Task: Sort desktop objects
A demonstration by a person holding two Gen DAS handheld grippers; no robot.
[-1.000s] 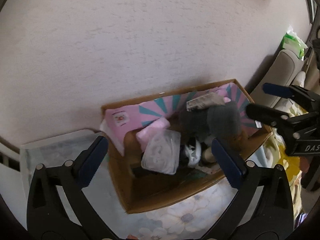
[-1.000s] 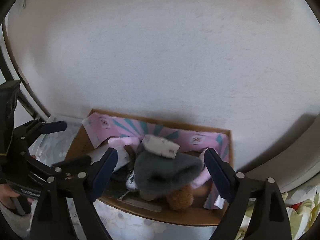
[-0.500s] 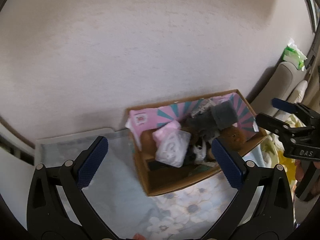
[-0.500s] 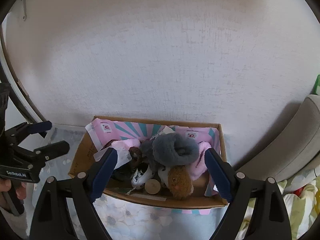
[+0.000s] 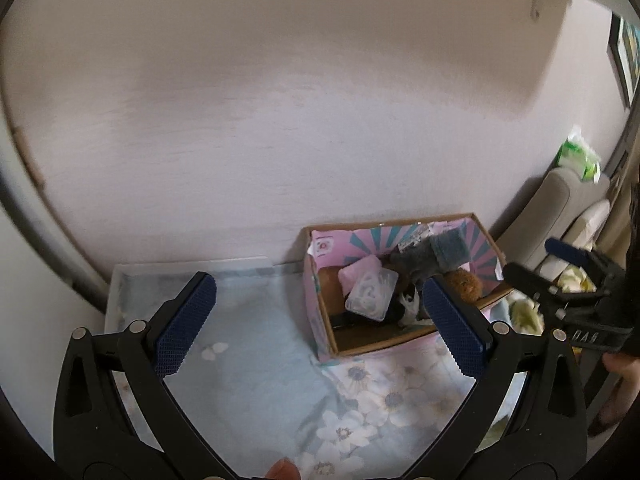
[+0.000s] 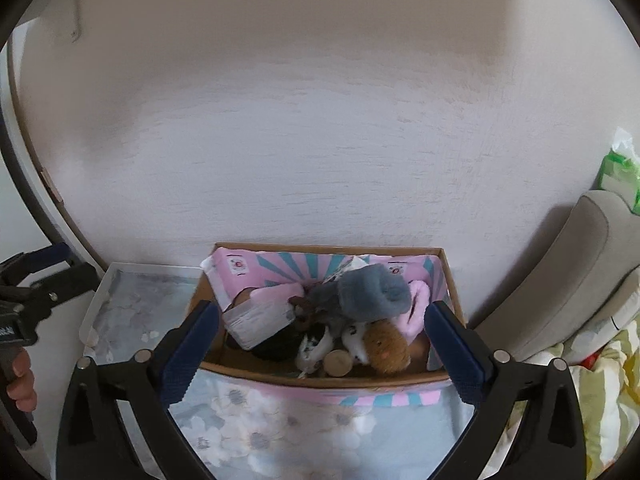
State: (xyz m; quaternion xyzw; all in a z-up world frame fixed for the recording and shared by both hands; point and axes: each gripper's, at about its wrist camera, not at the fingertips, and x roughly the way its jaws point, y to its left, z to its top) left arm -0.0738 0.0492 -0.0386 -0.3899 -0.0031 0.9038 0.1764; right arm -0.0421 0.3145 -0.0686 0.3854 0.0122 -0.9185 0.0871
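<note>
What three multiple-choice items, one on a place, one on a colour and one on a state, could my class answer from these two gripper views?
1. Where does the cardboard box stand?
A. against the wall
B. in the middle of the floor
C. on the chair

2. What colour is the round plush toy at the front of the box?
A. green
B. brown
C. white

3. How is the left gripper?
A. shut on a toy
B. shut with nothing in it
C. open with nothing gripped

Answers: 1 A, the box's far side runs along the wall. 2 B, its fur is brown beside the grey plush. 3 C, its blue pads stand wide apart above the floral cloth.
</note>
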